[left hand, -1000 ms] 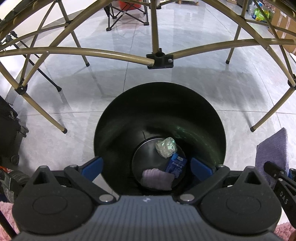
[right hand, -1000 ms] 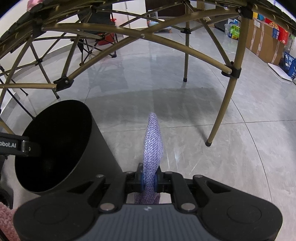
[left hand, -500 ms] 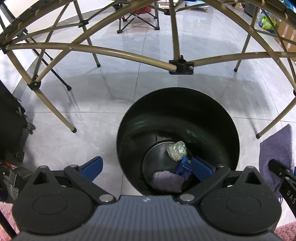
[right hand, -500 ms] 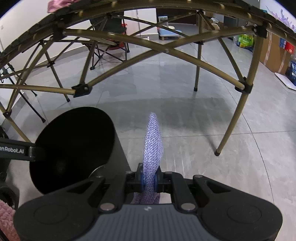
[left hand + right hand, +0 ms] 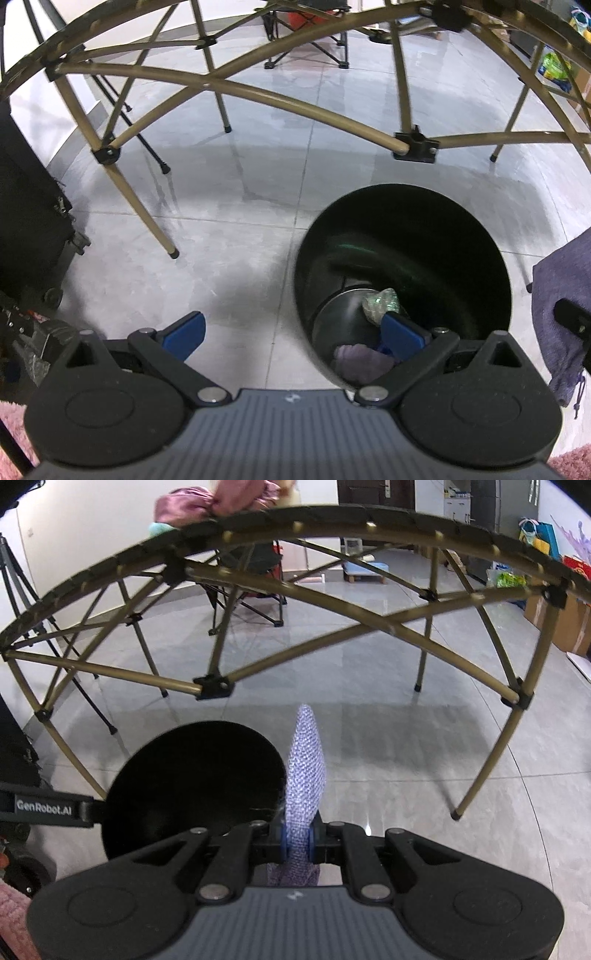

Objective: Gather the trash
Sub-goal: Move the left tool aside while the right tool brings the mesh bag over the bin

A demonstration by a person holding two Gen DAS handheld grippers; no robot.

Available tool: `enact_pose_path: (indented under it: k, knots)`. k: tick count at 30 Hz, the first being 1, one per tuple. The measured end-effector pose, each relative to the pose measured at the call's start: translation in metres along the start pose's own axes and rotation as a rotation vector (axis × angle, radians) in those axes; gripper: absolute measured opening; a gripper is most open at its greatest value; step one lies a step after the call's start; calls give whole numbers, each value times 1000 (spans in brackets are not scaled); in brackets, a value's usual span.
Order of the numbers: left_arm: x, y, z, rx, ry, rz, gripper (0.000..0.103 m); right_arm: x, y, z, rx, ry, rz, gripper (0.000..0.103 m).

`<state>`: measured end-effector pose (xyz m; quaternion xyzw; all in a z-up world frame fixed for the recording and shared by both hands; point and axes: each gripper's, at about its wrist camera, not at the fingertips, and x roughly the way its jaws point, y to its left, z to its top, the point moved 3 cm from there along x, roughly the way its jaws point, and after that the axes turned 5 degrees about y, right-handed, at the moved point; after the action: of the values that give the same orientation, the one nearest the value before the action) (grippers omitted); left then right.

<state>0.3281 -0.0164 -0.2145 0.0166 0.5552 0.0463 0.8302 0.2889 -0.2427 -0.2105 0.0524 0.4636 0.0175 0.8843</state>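
Observation:
A black round bin (image 5: 402, 221) stands on the grey tiled floor. At its bottom lie a crumpled clear wrapper (image 5: 380, 305), a blue packet mostly hidden behind my finger, and a lilac cloth (image 5: 362, 363). My left gripper (image 5: 293, 336) is open and empty, its right finger over the bin's near rim, its left finger above bare floor. My right gripper (image 5: 297, 840) is shut on a purple knitted cloth (image 5: 306, 764) that stands up between the pads, just right of the bin (image 5: 192, 779). The same purple cloth (image 5: 561, 295) hangs at the right edge of the left wrist view.
A folding table's tan metal legs and cross braces (image 5: 258, 96) arch over the bin and floor. A black wheeled case (image 5: 29, 206) stands at left. A pink rug (image 5: 569, 461) lies near. Pink fabric (image 5: 207, 502) sits on the tabletop. Cardboard boxes (image 5: 561, 624) line the far right.
Both grippers rose and pulled back. In the left wrist view the bin slid to the right, leaving only the right finger over it. The right gripper kept its grip on the purple cloth.

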Motion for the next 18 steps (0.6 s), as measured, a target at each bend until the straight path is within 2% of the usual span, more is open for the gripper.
enact_pose_path:
  k: [8,18]
  knots:
    - [-1,32,-4,-48,-9,23,103,-2,24,10,-30,-16,26,10]
    - [-1,61,-7,-94,-7,28,103,6,61,19,-70,10,62,10]
